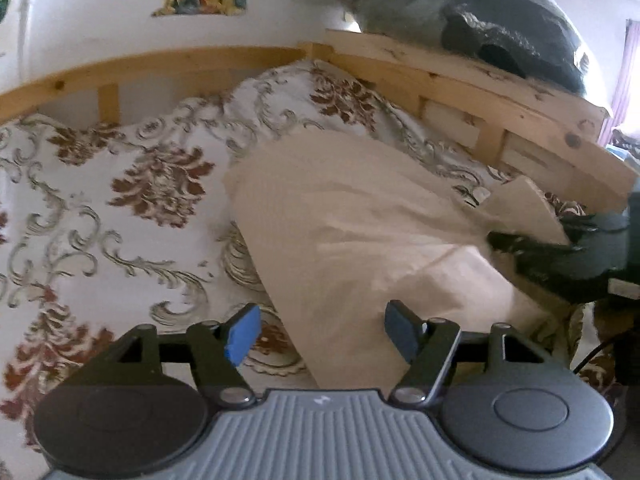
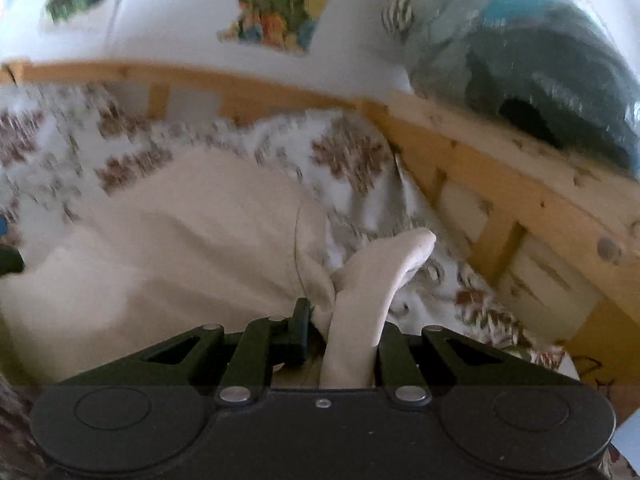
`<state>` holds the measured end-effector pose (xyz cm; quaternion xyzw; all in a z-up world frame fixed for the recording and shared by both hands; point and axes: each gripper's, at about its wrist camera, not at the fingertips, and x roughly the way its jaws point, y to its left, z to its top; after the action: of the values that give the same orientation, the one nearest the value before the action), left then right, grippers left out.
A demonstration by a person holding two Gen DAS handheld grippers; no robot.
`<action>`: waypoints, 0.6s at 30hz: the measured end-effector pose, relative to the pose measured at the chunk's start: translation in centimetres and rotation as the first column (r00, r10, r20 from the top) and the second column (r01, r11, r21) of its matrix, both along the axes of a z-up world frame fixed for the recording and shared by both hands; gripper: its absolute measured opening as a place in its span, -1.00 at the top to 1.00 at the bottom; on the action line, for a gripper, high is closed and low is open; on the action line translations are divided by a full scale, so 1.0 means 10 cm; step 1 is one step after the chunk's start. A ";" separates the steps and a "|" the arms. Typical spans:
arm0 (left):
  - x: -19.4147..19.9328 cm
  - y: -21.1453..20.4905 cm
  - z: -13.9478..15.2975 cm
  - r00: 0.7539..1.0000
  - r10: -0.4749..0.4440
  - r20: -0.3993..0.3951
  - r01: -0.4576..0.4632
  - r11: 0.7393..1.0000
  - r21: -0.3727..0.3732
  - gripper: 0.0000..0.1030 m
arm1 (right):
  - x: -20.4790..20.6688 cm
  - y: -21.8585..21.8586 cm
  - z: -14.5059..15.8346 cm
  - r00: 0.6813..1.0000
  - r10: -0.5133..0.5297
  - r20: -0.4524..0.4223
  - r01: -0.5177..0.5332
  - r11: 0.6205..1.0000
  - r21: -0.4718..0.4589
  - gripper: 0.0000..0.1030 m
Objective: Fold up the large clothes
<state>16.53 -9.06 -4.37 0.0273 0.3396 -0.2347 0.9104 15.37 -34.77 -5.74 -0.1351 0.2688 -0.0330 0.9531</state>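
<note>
Two grippers worked over the cream garment (image 1: 360, 220) spread on the floral bedspread (image 1: 120, 200): the left gripper (image 1: 320, 334) hung above its near edge, jaws spread and empty, while the right gripper (image 2: 340, 340) pinched a bunched fold.

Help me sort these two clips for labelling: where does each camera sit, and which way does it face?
Left wrist: sits on the left tongs, looking down along open fingers at the beige garment on the floral bedspread; the right tongs show at right.
Right wrist: sits on the right tongs, shut on a garment fold.
Shared: garment, bedspread, wooden bed rail, wall posters.
</note>
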 end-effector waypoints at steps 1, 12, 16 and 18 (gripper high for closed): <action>0.01 -0.01 -0.04 1.000 0.001 -0.010 -0.001 1.000 -0.006 -0.43 | 0.06 -0.02 -0.06 0.999 -0.011 -0.038 0.011 1.000 -0.001 0.73; -0.01 0.08 -0.12 0.999 0.038 -0.016 -0.038 0.999 -0.026 -0.43 | 0.04 -0.17 -0.02 0.994 -0.111 0.001 0.110 0.985 0.133 -0.28; -0.01 0.08 -0.13 0.999 0.035 -0.011 -0.036 0.999 -0.040 -0.43 | -0.09 -0.02 0.13 0.963 -0.115 0.243 0.100 0.992 0.072 -0.85; -0.01 0.08 -0.13 1.000 0.027 -0.006 -0.027 0.999 -0.035 -0.43 | 0.00 0.07 0.12 0.959 -0.057 0.277 0.043 0.998 0.056 -0.84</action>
<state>16.41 -8.23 -5.71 0.0060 0.3383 -0.2286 0.9128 15.41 -34.05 -4.52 -0.0988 0.1359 -0.0690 0.9834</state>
